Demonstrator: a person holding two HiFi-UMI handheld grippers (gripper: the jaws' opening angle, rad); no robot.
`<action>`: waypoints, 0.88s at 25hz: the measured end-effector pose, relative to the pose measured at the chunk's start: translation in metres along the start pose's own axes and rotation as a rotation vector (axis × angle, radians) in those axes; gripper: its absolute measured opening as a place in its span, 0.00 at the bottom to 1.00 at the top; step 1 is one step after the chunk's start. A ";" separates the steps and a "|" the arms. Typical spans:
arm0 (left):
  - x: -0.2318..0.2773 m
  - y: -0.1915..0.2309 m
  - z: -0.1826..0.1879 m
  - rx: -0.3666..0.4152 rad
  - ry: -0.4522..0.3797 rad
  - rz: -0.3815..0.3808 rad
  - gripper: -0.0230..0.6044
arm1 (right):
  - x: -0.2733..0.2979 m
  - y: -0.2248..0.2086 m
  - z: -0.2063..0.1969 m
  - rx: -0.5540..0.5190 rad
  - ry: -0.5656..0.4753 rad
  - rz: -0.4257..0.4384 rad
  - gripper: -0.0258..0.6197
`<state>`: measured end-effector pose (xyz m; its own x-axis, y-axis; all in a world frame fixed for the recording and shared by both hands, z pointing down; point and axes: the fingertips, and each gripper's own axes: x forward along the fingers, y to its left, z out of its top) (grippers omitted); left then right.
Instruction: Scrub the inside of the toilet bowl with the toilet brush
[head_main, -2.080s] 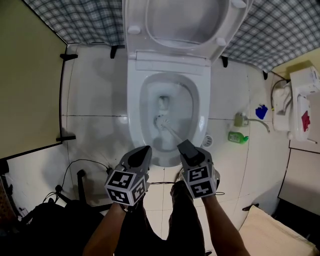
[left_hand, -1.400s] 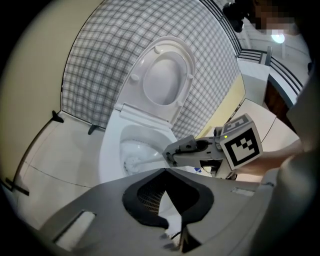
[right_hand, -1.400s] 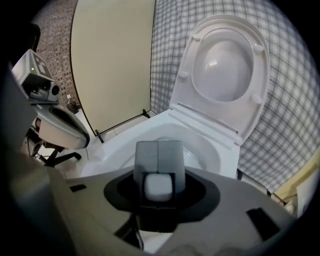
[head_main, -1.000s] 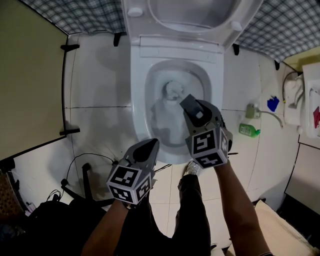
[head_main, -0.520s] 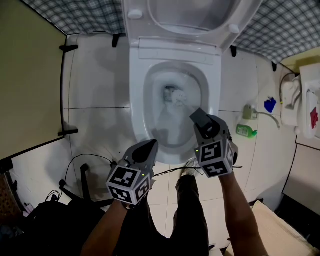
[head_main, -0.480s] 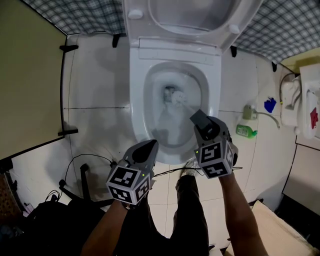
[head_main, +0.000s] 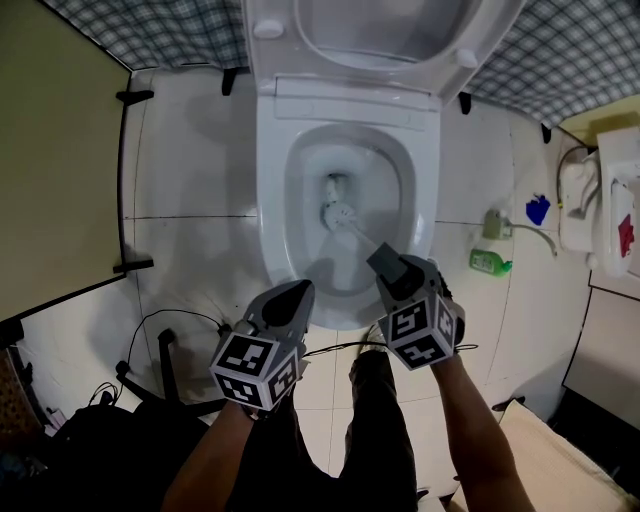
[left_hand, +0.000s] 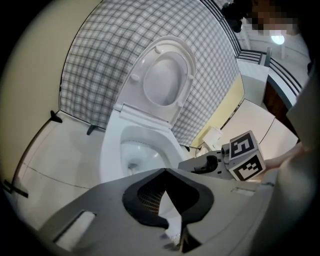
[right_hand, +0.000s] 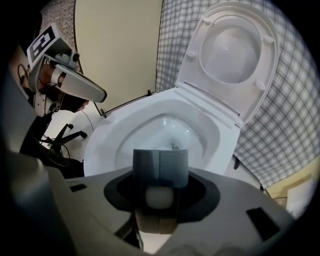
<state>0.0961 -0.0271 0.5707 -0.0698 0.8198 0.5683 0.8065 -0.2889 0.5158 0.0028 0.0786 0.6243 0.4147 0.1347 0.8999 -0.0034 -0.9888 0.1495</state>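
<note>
The white toilet bowl (head_main: 270, 200) stands open in the middle of the head view, its seat and lid (head_main: 380, 30) raised. A white brush head (head_main: 340, 213) rests on the bowl's inner wall next to the drain. Its thin handle slants back to my right gripper (head_main: 384, 260), which is shut on it above the bowl's near rim. In the right gripper view the jaws (right_hand: 160, 167) clamp the handle's pale end (right_hand: 160, 197), and the bowl (right_hand: 165, 130) lies beyond. My left gripper (head_main: 290, 295) hovers at the bowl's near left edge, shut and empty.
A green bottle (head_main: 490, 262) and a blue item (head_main: 537, 209) lie on the tiled floor right of the toilet, next to a white unit (head_main: 610, 200). Cables and a black stand (head_main: 160, 350) sit near left. A beige panel (head_main: 55, 170) walls the left side.
My right gripper has drawn back toward me and slightly left. The brush head has slid from the far right of the drain down to its near side. My left gripper has stayed put.
</note>
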 end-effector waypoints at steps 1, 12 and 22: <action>0.001 0.000 0.000 -0.001 0.000 0.000 0.05 | 0.003 0.002 0.001 0.011 0.000 0.009 0.33; 0.008 0.003 -0.002 -0.024 0.005 0.001 0.05 | 0.051 -0.009 0.024 -0.025 0.059 0.005 0.33; 0.005 0.013 0.000 -0.024 -0.002 0.017 0.05 | 0.075 -0.027 0.043 0.088 0.032 0.001 0.33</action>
<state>0.1065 -0.0265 0.5805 -0.0544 0.8158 0.5758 0.7936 -0.3146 0.5208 0.0725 0.1123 0.6701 0.3854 0.1345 0.9129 0.0769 -0.9906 0.1135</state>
